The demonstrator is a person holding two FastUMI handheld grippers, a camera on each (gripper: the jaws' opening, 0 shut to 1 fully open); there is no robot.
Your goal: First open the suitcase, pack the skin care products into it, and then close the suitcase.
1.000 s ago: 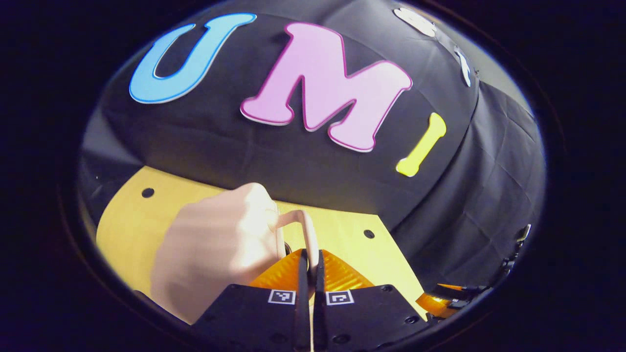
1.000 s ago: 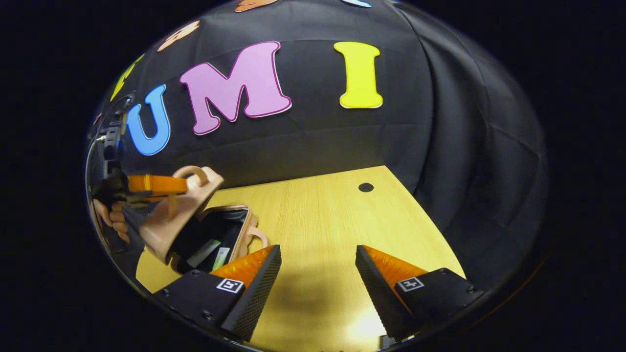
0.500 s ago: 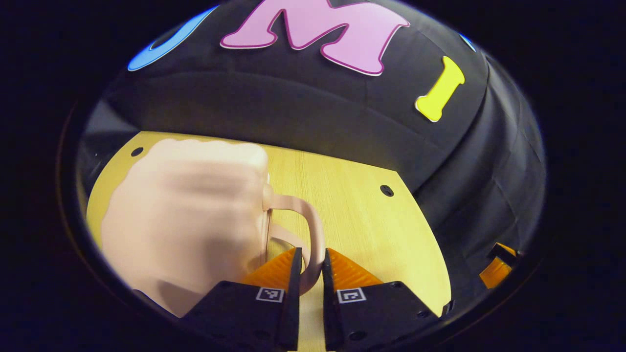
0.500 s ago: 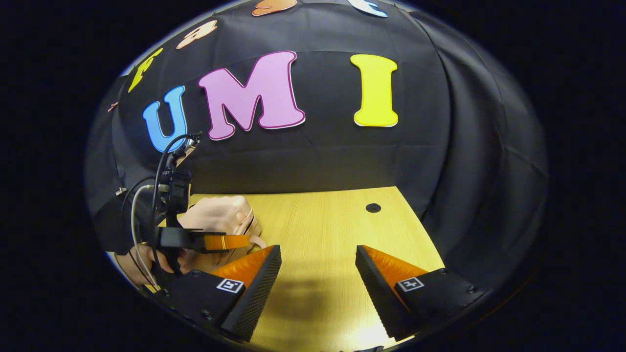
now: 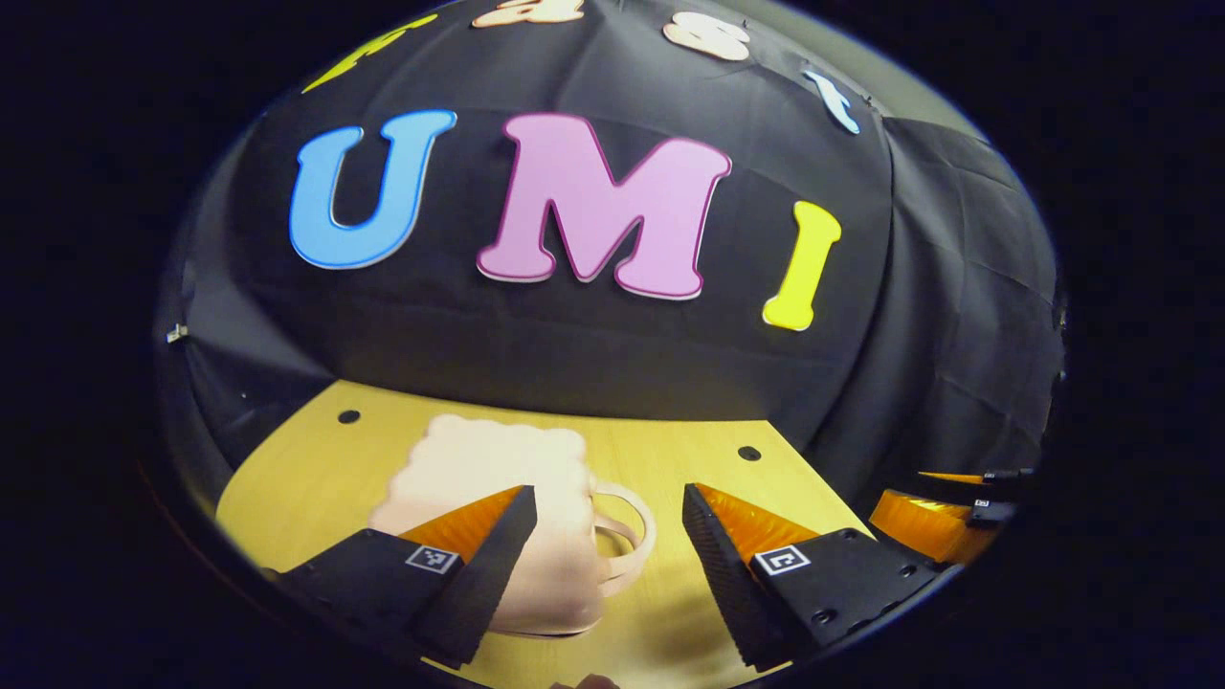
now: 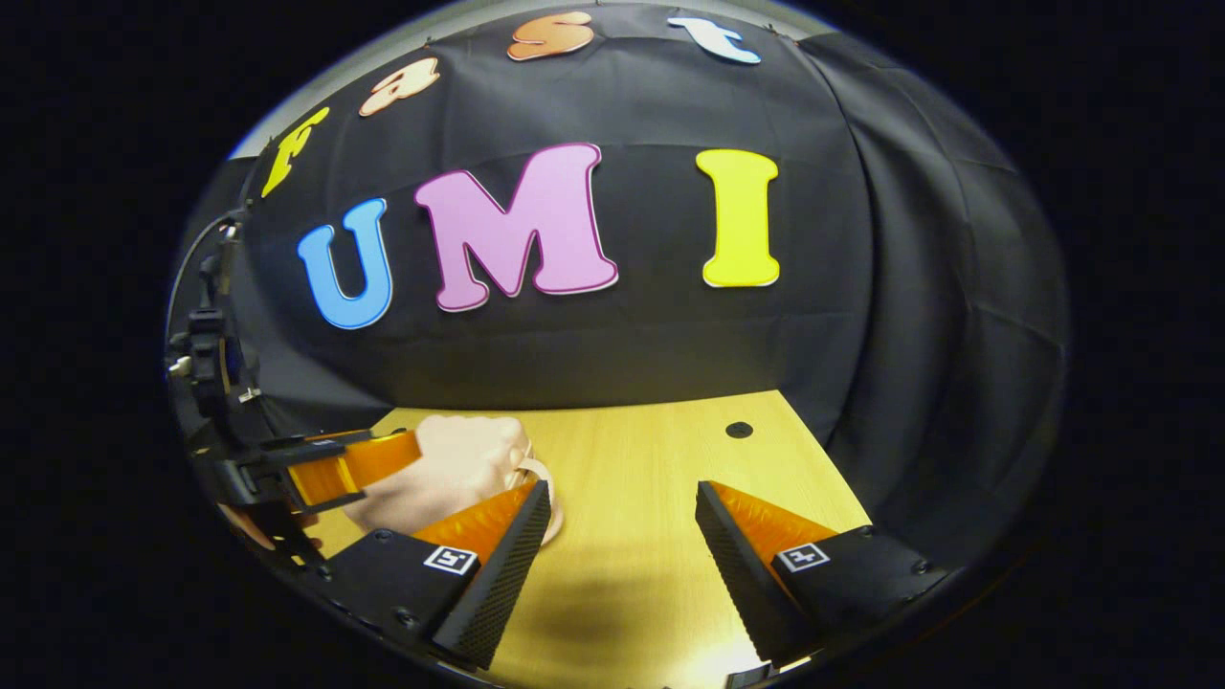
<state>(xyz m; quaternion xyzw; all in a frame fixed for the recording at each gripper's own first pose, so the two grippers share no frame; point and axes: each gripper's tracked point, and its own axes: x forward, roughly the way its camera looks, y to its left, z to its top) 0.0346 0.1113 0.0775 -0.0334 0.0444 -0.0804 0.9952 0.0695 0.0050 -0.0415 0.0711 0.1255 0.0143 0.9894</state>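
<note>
The pale pink suitcase (image 5: 488, 464) lies flat and closed on the yellow table (image 5: 316, 469), its two loop handles (image 5: 639, 531) facing right. My left gripper (image 5: 608, 498) hovers just in front of it, open, its fingers either side of the handles without touching them. In the right gripper view the suitcase (image 6: 459, 459) sits at the left, with the left gripper (image 6: 407, 448) over its near side. My right gripper (image 6: 622, 488) is open above bare table to the right of the suitcase. The skin care products are hidden inside.
The table (image 6: 651, 459) ends at the black cloth wall behind. It has small round holes (image 5: 749, 453) (image 6: 738, 430). A cable runs up from the left gripper's body (image 6: 206, 354). The right gripper (image 5: 909, 498) shows orange at the far right.
The left gripper, shut on the lid's handle, brought the lid down onto the suitcase. It then let go, opened wide and drew back. The right gripper stayed open.
</note>
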